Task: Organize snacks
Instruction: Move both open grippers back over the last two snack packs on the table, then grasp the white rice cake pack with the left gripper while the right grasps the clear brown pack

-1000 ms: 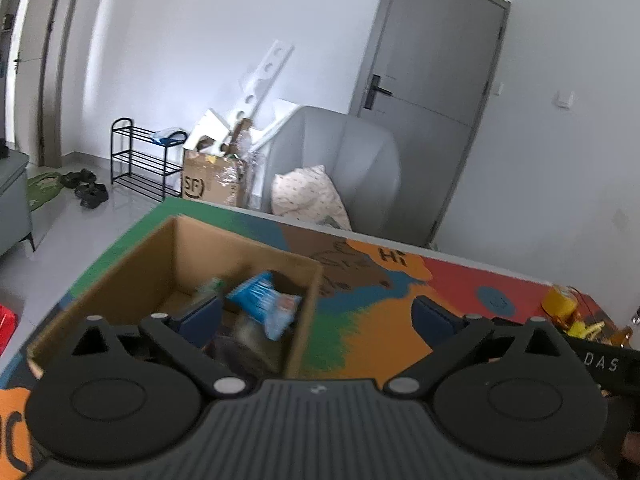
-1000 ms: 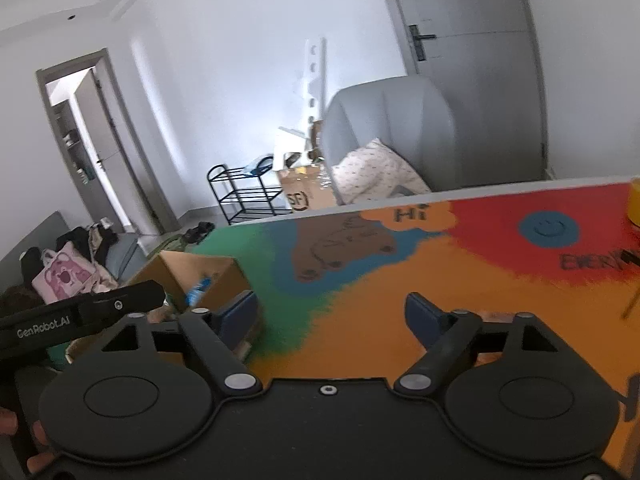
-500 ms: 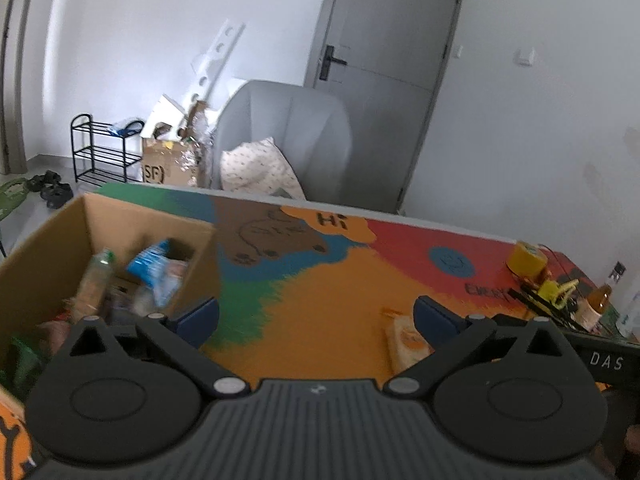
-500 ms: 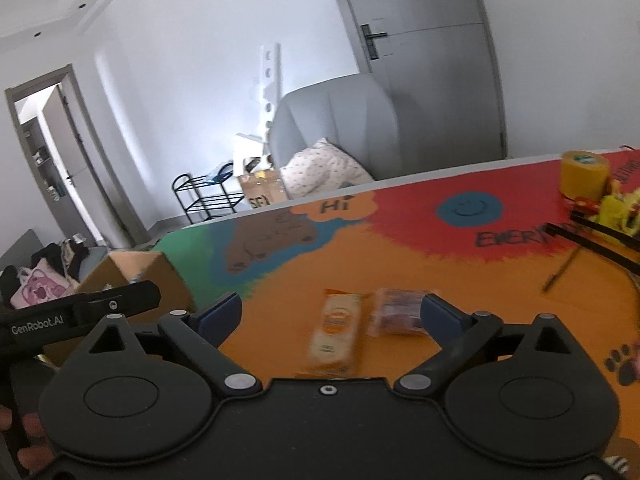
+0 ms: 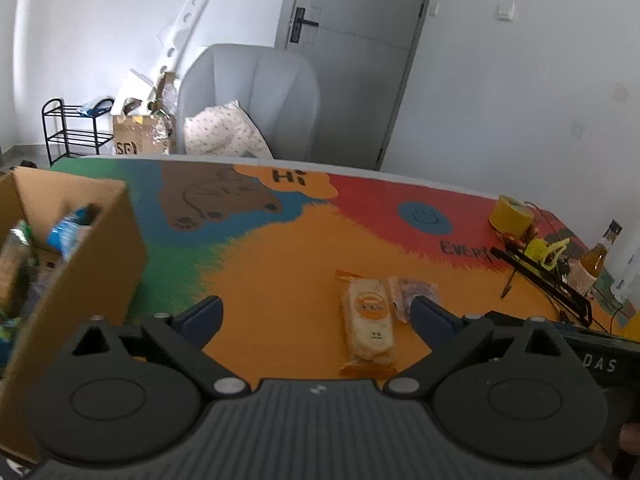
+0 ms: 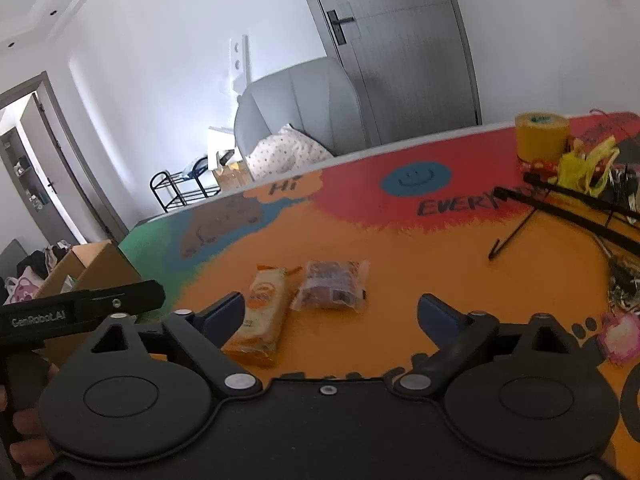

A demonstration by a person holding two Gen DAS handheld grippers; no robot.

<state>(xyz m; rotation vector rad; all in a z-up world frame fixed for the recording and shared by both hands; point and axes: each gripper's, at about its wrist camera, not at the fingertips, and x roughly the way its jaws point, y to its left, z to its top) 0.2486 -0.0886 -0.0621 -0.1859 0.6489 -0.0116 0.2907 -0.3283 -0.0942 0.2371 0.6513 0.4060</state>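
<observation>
Here; colourful table mat (image 5: 280, 264) | two snack packets (image 6: 264, 312) | grey armchair (image 5: 256, 92) behind

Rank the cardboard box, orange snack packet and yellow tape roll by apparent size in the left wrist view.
1. cardboard box, largest, though nearness to the camera inflates it.
2. orange snack packet.
3. yellow tape roll, smallest, but it sits farthest away.

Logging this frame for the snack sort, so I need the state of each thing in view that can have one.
Left gripper: open, holding nothing.
Right gripper: open, holding nothing.
Box: open, snacks inside.
Orange snack: sealed, flat on the table.
Brown snack: sealed, flat beside it.
Door: shut.
Tape roll: standing on end.
</observation>
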